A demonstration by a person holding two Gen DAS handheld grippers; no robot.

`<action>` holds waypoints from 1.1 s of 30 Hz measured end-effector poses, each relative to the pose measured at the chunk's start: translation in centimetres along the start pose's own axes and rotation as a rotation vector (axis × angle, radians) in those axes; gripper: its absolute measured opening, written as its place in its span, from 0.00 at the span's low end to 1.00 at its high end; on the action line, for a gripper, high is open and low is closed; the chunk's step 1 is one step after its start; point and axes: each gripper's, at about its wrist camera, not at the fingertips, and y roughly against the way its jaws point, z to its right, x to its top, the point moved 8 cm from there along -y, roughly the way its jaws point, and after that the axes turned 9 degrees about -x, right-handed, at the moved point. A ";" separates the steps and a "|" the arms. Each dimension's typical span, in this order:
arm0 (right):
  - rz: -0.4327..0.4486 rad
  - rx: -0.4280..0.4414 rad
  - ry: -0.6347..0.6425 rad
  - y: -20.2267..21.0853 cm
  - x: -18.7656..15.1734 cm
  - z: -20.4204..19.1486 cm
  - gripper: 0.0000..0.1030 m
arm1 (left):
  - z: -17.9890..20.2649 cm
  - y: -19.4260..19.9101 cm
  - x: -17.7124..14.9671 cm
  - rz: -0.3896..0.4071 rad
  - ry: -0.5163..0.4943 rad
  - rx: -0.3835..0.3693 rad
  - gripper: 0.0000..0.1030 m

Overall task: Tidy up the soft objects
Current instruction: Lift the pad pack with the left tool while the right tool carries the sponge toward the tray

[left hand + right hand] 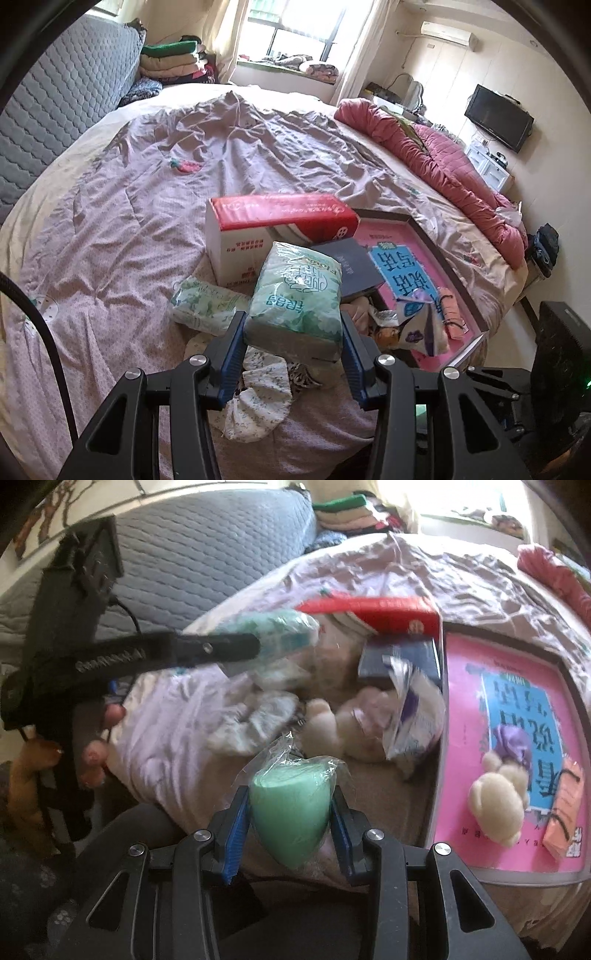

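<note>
blur: right wrist view smeared, left gripper (pixel 258 648) and its tissue pack (pixel 284 631) soft-edged | hidden: dark book (pixel 351 266) partly under tissue pack (pixel 299 295); pink tray (pixel 417 236) far corner behind red box (pixel 273 221) | cut off: pink tray (pixel 461 738) right rim by frame edge | unreadable: tray print

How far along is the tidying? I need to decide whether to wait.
Early. A cream plush and an orange cloth lie in the pink tray. The left gripper holds a tissue pack; the right gripper holds a green wrapped sponge. Socks and another tissue pack remain on the bed.
</note>
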 end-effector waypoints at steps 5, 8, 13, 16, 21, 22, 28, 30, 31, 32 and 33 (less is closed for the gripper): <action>0.059 -0.008 -0.030 2.0 1.7 0.7 0.41 | 1.2 1.2 0.9 0.037 -0.025 0.001 0.46; 0.088 -0.022 -0.044 3.2 2.3 1.4 0.41 | 1.8 1.8 1.3 0.052 -0.036 0.004 0.46; 0.132 -0.052 -0.064 4.9 3.3 2.5 0.41 | 3.0 2.6 1.7 0.076 -0.050 -0.001 0.46; 0.157 -0.083 -0.072 5.9 3.9 3.5 0.41 | 3.9 2.9 1.9 0.086 -0.060 -0.002 0.46; 0.202 -0.129 -0.107 7.9 4.3 5.7 0.41 | 5.4 3.1 1.9 0.096 -0.081 -0.015 0.46; 0.208 -0.135 -0.112 8.2 4.2 5.9 0.41 | 5.8 3.0 1.9 0.099 -0.086 -0.021 0.46; 0.246 -0.176 -0.146 10.0 4.4 8.4 0.41 | 7.5 2.7 1.6 0.101 -0.105 -0.037 0.46; 0.257 -0.189 -0.159 10.5 4.4 9.4 0.41 | 8.1 2.5 1.5 0.100 -0.113 -0.041 0.46; 0.262 -0.193 -0.166 10.8 4.4 9.7 0.41 | 8.5 2.4 1.5 0.100 -0.116 -0.045 0.46; 0.268 -0.196 -0.172 11.0 4.4 10.1 0.41 | 9.0 2.3 1.4 0.099 -0.120 -0.051 0.46; 0.272 -0.199 -0.177 11.3 4.3 10.4 0.41 | 9.2 2.2 1.4 0.099 -0.121 -0.052 0.46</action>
